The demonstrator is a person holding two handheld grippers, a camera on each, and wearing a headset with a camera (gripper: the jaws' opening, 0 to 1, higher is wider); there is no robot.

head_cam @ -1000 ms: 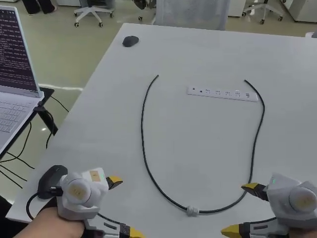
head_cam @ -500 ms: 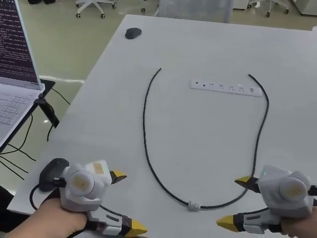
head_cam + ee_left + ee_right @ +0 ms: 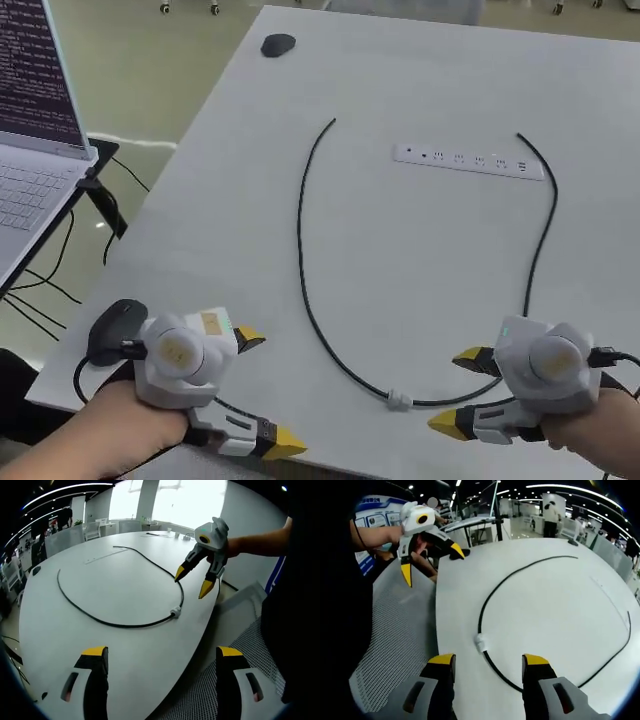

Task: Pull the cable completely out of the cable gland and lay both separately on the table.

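- The jaws of the left gripper [image 3: 272, 392] stand spread and empty at the near edge of the white counter [image 3: 420, 260].
- The jaws of the right gripper [image 3: 445, 392] are spread too and hold nothing.
- The white cable gland [image 3: 399, 400] lies on the counter between the two pairs of jaws, near the right pair's tips but apart from them.
- The black cable [image 3: 300, 250] runs through the gland and curves in a U ahead of both pairs of jaws.
- A power strip [image 3: 468, 161] lies well beyond the jaws, between the cable's two ends.

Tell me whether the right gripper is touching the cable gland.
Apart. In the head view the right gripper hangs open, with a clear gap before the cable gland.
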